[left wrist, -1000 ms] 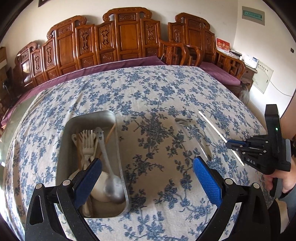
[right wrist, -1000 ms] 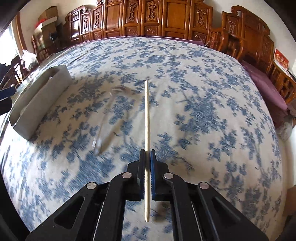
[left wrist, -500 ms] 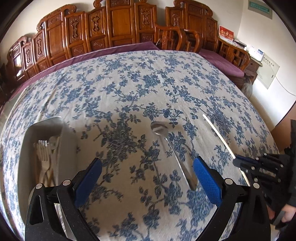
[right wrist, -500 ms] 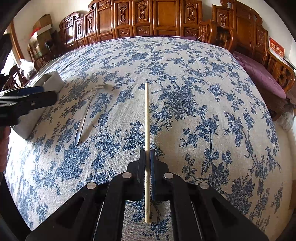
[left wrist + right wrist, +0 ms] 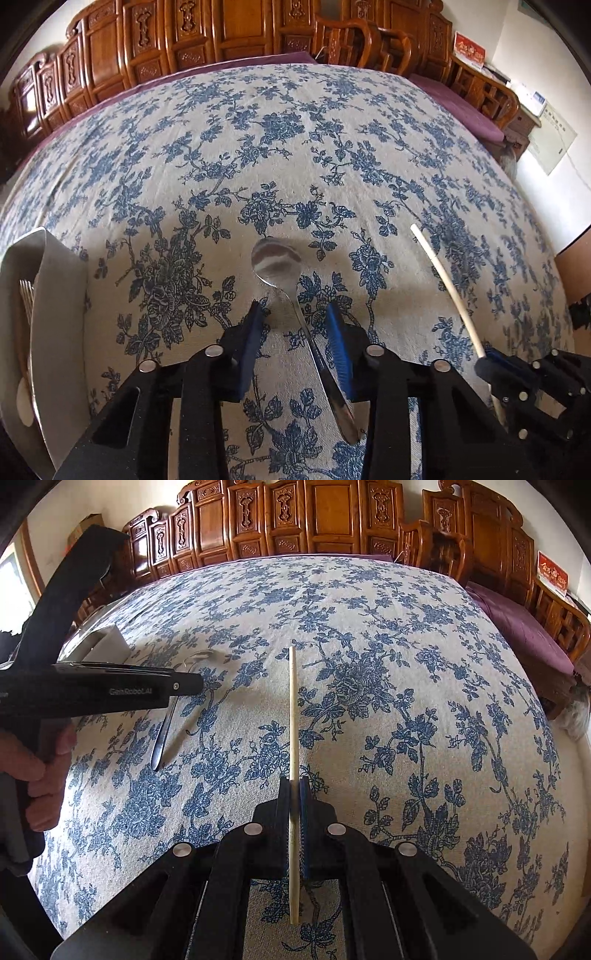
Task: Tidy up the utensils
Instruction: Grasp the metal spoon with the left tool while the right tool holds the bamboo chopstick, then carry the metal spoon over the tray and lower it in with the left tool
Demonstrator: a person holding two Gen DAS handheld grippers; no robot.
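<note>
Left gripper (image 5: 295, 343): jaws closing, spoon (image 5: 295, 295) handle between the pads, flat on the table (image 5: 295, 147).
Right gripper (image 5: 294, 823): clamped on chopstick (image 5: 293, 709).
Tray (image 5: 55, 314): table's left edge, forks inside.
Clearance: open cloth beyond.

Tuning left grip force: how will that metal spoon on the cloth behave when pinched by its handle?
The spoon looks polished, so probably slippery against the left tongs, now closing around its thin handle without clear contact. The bowl is the wider end, so it may droop or pivot. It looks rigid and unlikely to bend.
</note>
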